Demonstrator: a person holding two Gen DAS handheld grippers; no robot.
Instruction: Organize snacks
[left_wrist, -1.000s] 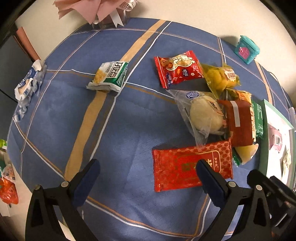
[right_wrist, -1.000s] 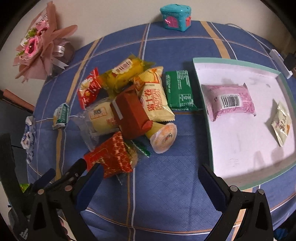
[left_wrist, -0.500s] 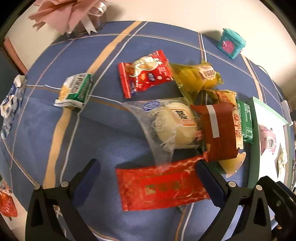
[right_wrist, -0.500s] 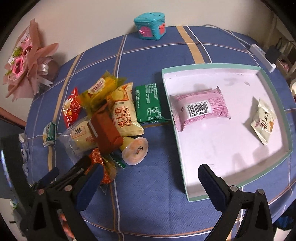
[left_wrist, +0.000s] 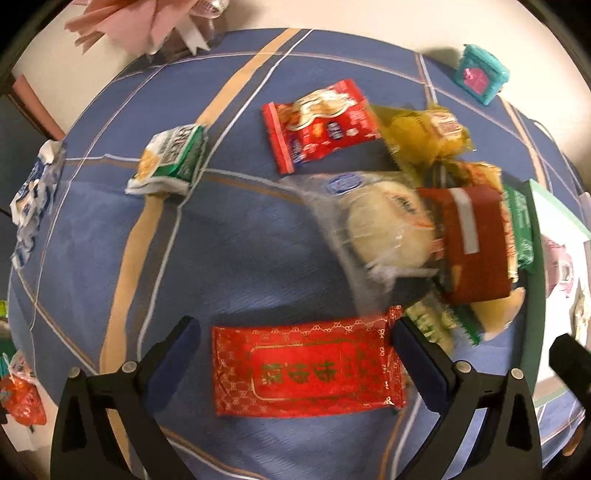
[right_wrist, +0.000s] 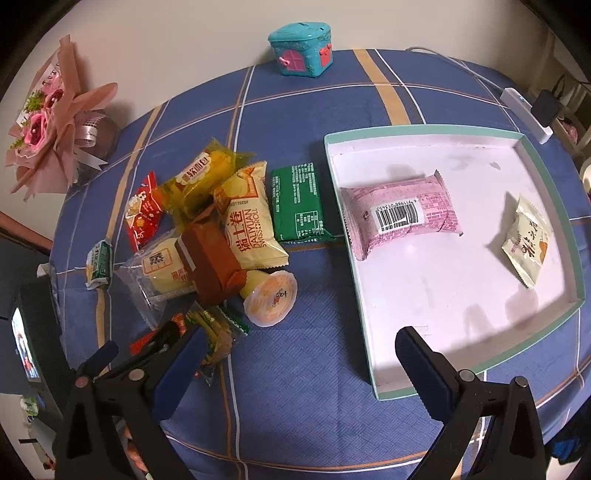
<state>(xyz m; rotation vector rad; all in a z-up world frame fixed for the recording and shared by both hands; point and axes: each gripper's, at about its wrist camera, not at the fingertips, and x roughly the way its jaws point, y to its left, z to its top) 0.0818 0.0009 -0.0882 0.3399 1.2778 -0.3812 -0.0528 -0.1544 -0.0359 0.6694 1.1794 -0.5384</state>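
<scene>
Snacks heaped loosely on blue plaid tablecloth (right_wrist: 314, 387), left of shallow green-rimmed tray (right_wrist: 554, 192). Nearest left gripper (left_wrist: 295, 343): red gold-patterned packet (left_wrist: 306, 369), flat on cloth, lying between widely parted fingers, untouched as far as visible. Beyond it, clear-wrapped pale bun (left_wrist: 384, 229), brown box (left_wrist: 474, 243), red cracker pouch (left_wrist: 321, 123), yellow bread pack (left_wrist: 424, 136); green-white packet (left_wrist: 170, 162) lying apart to left. Right gripper (right_wrist: 295, 350) spread wide, holding nothing, hovering over bare cloth by tray's near corner. Inside tray: pink barcode-labelled pack (right_wrist: 400, 214) and small cream sachet (right_wrist: 526, 245), well apart. Green packet (right_wrist: 299, 203) just beside tray's left wall; jelly cup (right_wrist: 271, 302) on its side near pile.
</scene>
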